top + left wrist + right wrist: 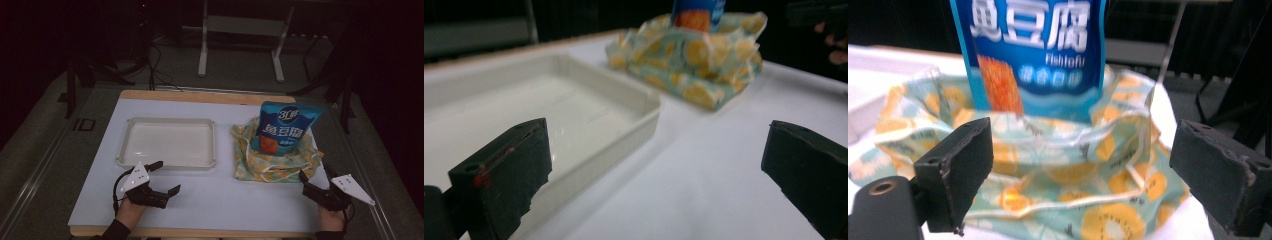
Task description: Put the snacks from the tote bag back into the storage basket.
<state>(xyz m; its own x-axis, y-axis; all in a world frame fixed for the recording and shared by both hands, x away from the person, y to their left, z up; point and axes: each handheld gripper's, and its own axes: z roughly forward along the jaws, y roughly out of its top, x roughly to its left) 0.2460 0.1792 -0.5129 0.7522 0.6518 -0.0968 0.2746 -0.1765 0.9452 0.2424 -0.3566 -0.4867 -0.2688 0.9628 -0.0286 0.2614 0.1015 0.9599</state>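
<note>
I am seeing the room lying dark in the high view, with the white surface point(210, 200) alone catching soft overhead light and the picture looking grainy. In the left gripper view the near fingers point(504, 175) are blurring, and the patterned cloth point(694, 65) is going soft. In the right gripper view the blue packet point(1033, 45) is smearing slightly, its print still legible, and the background is sinking into black.

White-topped table point(215, 200) w/ wood edge carries a shallow white tray point(170, 122) at left-centre and, just right of it but apart, a crumpled yellow-and-teal patterned cloth bag point(270, 167) w/ a blue snack pouch point(288, 127) standing in it.
</note>
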